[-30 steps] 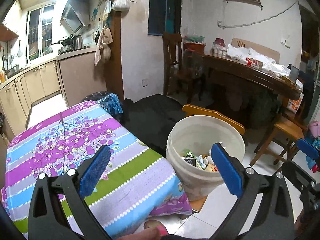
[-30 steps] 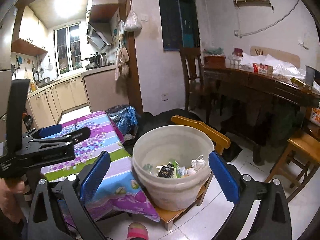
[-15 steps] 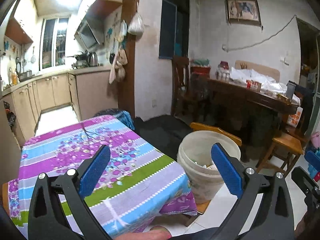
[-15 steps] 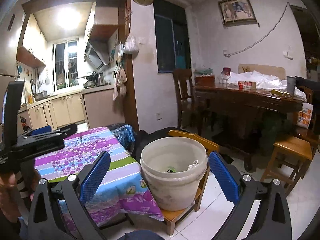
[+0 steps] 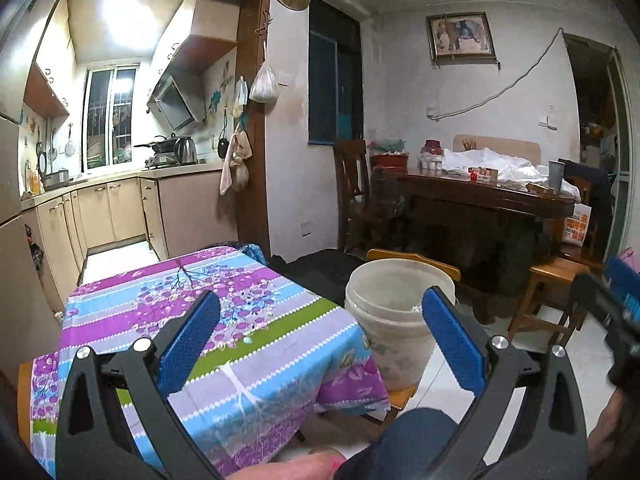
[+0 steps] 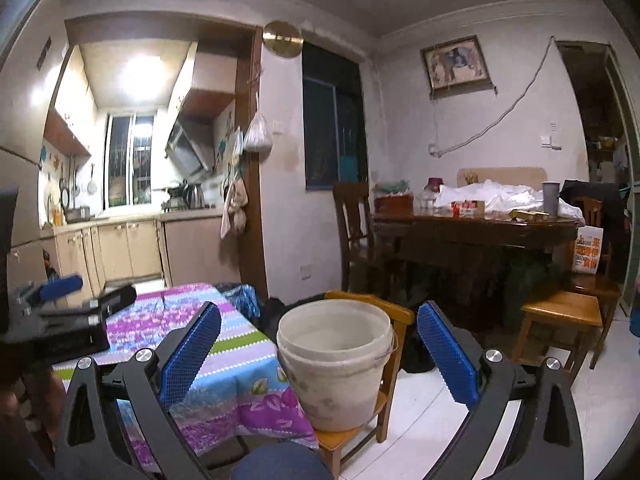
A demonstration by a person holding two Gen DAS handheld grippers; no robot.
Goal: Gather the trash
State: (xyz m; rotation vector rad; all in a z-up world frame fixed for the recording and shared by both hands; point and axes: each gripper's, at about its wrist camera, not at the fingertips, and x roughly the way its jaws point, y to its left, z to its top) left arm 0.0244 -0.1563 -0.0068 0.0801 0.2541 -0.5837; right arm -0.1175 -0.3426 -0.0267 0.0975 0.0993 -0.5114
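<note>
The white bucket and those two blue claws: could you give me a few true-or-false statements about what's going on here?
1. The bucket stands on a wooden chair. True.
2. The right gripper clamps the bucket. False: its jaws are wide open, holding nothing.
3. The left gripper is open and empty. True.
4. The bucket sits on the tablecloth. False: it stands beside the cloth-covered table.
5. Trash lies on the tablecloth. False: no trash shows on it.

Bucket (image 6: 336, 364) mouth open above (chair back (image 6: 370, 300) just behind).
</note>
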